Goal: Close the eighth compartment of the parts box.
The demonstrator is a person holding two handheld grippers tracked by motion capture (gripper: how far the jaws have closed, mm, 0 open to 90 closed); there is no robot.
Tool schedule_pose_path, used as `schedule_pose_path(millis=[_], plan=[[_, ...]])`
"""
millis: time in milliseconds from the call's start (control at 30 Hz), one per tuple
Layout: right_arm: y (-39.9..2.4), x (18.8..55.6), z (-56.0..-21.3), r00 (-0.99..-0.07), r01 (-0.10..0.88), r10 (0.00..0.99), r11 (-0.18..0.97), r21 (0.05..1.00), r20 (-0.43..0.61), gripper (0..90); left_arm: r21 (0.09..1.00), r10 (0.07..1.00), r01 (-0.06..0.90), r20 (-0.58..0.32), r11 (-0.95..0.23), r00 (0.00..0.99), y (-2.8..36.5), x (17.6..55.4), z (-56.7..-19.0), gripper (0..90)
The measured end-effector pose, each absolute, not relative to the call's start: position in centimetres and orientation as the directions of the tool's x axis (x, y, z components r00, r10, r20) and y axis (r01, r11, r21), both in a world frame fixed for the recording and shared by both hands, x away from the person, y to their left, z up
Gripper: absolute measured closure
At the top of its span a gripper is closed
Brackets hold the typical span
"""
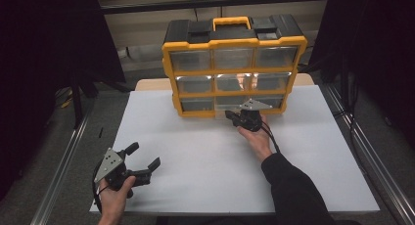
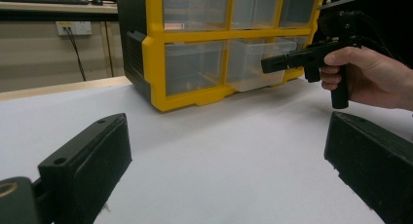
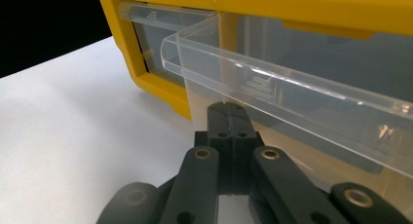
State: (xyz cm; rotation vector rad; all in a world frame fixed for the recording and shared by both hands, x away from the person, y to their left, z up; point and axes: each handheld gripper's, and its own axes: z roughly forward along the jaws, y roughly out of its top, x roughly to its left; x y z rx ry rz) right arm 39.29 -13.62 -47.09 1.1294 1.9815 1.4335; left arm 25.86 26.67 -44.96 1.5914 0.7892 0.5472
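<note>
Abutting shut right tongs [image 3: 228,118]: drawer [image 3: 292,87]

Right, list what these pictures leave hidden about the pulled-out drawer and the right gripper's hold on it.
- Drawer contents: right gripper view, glare on the clear wall; too small in the high view.
- What the shut right gripper pinches: its own fingers cover the contact.
- Drawer's right end: cut off by that view's edge; in the left gripper view the hand hides it.

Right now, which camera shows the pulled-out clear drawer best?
The right gripper view: the clear drawer sits close up, sticking out of the yellow cabinet. The left gripper view shows it small, from the side. The high view barely shows it.
</note>
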Motion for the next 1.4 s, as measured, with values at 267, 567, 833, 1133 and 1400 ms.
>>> schedule_pose_path(millis=[267,567,833,1133,1400], plan=[[-13.4,39.5,-47.2,-0.56,0.36,0.821,0.123,0.925,0.109,90.0,0.981,0.748,0.182,-0.073,-0.065,0.66,26.8,25.9,-44.9,3.0],[-13.5,40.0,-47.1,-0.547,0.365,0.831,0.123,0.923,0.105,90.0,0.98,0.746,0.182,-0.066,-0.075,0.663,26.9,25.9,-44.9,3.0],[-13.3,40.4,-47.0,-0.543,0.362,0.834,0.124,0.924,0.1,90.0,0.98,0.746,0.186,-0.072,-0.071,0.662,26.8,25.9,-44.9,3.0],[-13.3,40.7,-47.0,-0.533,0.362,0.84,0.117,0.925,0.102,90.0,0.981,0.745,0.183,-0.073,-0.067,0.664,26.8,25.9,-44.9,3.0],[-13.3,40.9,-47.0,-0.528,0.361,0.843,0.112,0.926,0.104,90.0,0.98,0.746,0.187,-0.077,-0.063,0.661,26.8,25.9,-44.9,3.0]])
